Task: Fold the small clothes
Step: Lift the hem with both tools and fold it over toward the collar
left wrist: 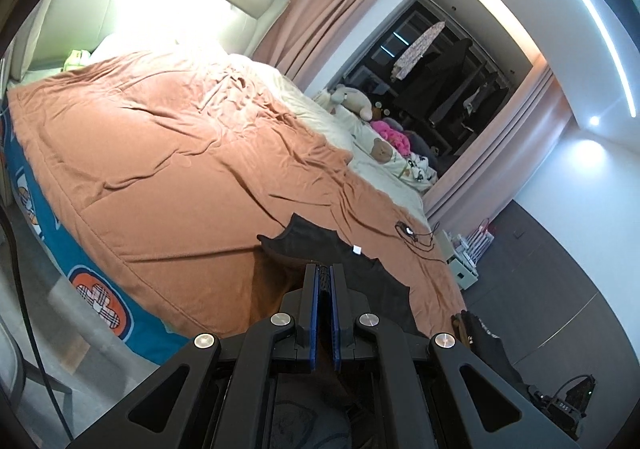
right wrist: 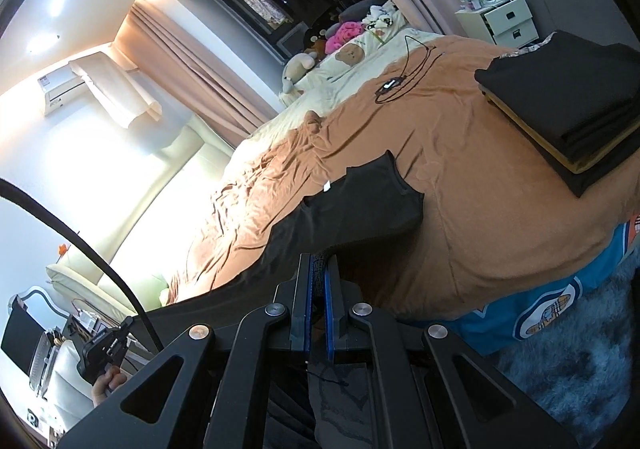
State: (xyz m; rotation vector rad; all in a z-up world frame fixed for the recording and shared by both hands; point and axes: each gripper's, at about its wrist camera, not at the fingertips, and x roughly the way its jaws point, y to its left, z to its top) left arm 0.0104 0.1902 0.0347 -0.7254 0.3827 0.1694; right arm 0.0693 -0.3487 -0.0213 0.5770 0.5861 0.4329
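A black sleeveless top (right wrist: 360, 201) with a small white neck label hangs over the near edge of the orange bedspread (right wrist: 480, 169), stretched between both grippers. My right gripper (right wrist: 319, 269) is shut on its hem. My left gripper (left wrist: 324, 277) is shut on the other part of the same top (left wrist: 352, 265), lifted just above the bed's edge. The cloth below both pairs of jaws is hidden by the gripper bodies.
A stack of folded dark clothes (right wrist: 568, 105) lies on the bed's right side. A black cord with a small device (right wrist: 394, 83) lies further up the bedspread (left wrist: 180, 169). Soft toys (left wrist: 356, 99) sit at the head. White drawers (right wrist: 504, 19) stand beside the bed.
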